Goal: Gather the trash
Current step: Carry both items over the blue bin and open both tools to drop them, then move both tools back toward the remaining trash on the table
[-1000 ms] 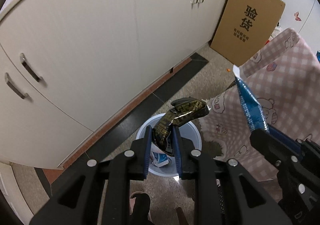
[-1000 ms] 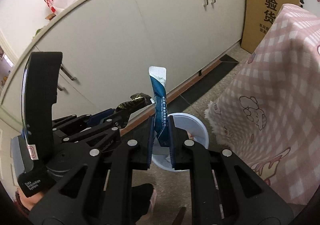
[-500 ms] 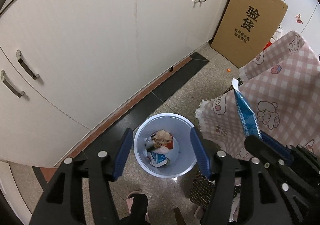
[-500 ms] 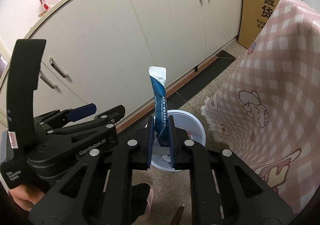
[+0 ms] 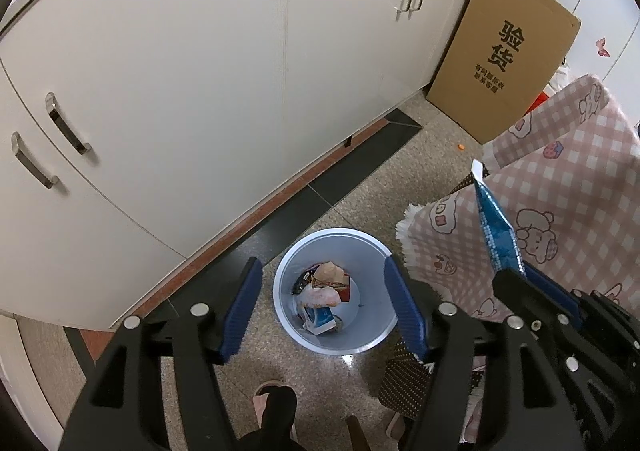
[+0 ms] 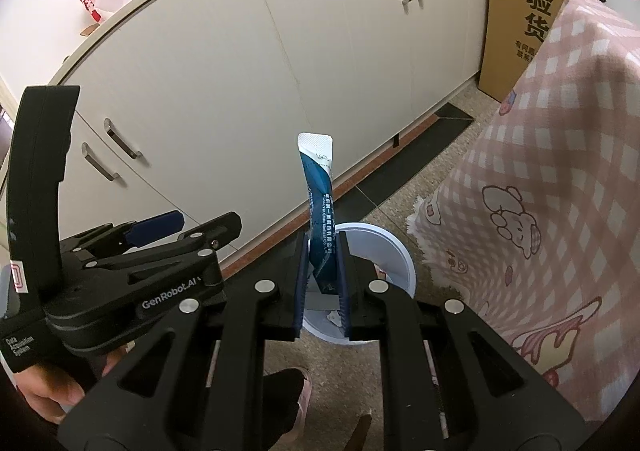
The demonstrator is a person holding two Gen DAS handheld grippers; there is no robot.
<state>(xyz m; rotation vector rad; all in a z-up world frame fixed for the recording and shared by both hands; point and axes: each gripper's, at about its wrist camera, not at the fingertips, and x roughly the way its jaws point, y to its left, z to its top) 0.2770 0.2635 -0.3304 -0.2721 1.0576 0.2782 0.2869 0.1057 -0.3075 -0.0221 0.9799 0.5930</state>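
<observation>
Jaws: my left gripper [image 5: 323, 305] just opened, empty, over the bin [image 5: 335, 339] by the cabinet; wrappers [image 5: 320, 297] already inside. My right gripper [image 6: 322, 279] pinches a blue sachet [image 6: 318, 211], yet to drop.

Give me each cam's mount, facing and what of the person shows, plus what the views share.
Left wrist: on the left gripper, jaws open and empty, looking down into the bin; a foot shows.
Right wrist: on the right gripper, shut on the blue sachet, facing down towards the cabinets; a hand and foot show.
Shared: bin, cabinets, cardboard box, pink checked cloth, sachet.
</observation>
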